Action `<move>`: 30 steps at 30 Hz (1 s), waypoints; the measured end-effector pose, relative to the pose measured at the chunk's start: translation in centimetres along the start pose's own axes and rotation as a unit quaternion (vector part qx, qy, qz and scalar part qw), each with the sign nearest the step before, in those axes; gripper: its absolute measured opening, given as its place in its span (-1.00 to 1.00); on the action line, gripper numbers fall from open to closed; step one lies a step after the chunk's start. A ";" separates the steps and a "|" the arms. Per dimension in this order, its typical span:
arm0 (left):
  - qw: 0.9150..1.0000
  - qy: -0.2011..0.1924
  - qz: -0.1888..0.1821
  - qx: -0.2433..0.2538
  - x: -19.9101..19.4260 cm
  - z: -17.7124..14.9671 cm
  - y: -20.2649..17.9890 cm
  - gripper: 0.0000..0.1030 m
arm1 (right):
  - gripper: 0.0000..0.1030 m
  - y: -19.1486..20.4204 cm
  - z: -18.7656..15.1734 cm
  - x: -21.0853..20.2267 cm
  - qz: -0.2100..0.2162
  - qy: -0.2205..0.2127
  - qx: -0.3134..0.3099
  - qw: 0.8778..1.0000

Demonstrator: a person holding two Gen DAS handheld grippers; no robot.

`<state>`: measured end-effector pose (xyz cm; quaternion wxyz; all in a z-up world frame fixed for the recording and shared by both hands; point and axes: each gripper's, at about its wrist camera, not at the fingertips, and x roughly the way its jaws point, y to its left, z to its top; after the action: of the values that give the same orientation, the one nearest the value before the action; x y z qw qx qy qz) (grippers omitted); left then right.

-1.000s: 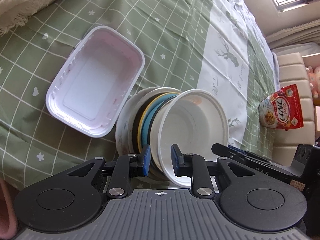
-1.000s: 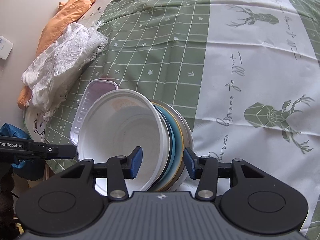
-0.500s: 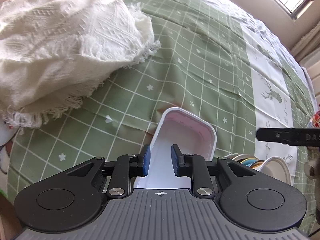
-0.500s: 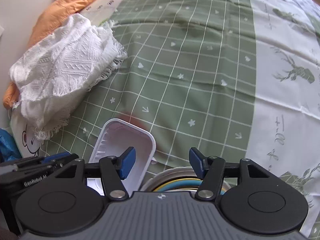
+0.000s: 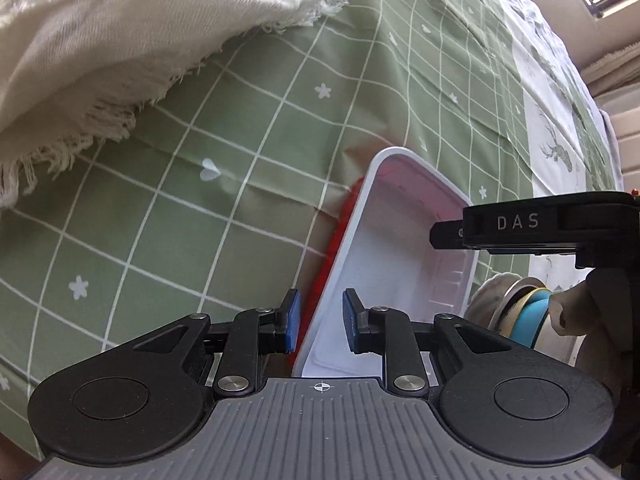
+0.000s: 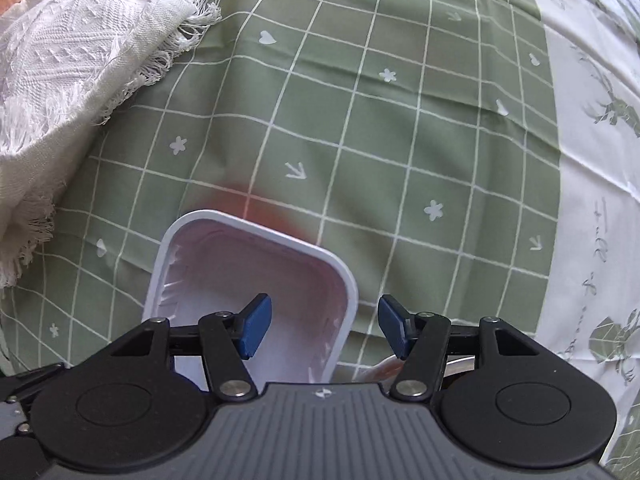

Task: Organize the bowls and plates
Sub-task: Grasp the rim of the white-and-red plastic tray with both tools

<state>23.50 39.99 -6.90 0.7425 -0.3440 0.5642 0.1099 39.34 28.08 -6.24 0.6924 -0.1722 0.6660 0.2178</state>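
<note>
Comparing with a second ago, both cameras have swung off the stack of dishes (image 5: 520, 316) and now look down on the white tray (image 5: 400, 248), which fills the lower middle of each view; the white bowl that sat at the front of that stack is out of sight. The left gripper (image 5: 319, 322) hangs over the tray's long left rim with its blue pads a narrow gap apart, one on each side of the rim, neither seen pressing on it. The right gripper (image 6: 324, 326) has spread wider than before, its pads straddling the tray's right wall without touching it. One tray lies on the green checked cloth (image 6: 360, 120), one fringed white blanket (image 6: 72, 60) sits at upper left, and one stack of dishes shows at the right edge of the left view, partly hidden by a hand (image 5: 576, 312).
</note>
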 end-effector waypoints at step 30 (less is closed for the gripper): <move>0.997 -0.039 0.056 -0.042 -4.7 -6.1 5.7 -0.69 | -0.24 5.4 -11.7 -1.1 0.168 -0.069 -0.051 0.982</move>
<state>14.12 41.41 -5.59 0.7415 -0.3382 0.5484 0.1876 26.50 26.36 -5.50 0.6804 -0.0775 0.6241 0.3762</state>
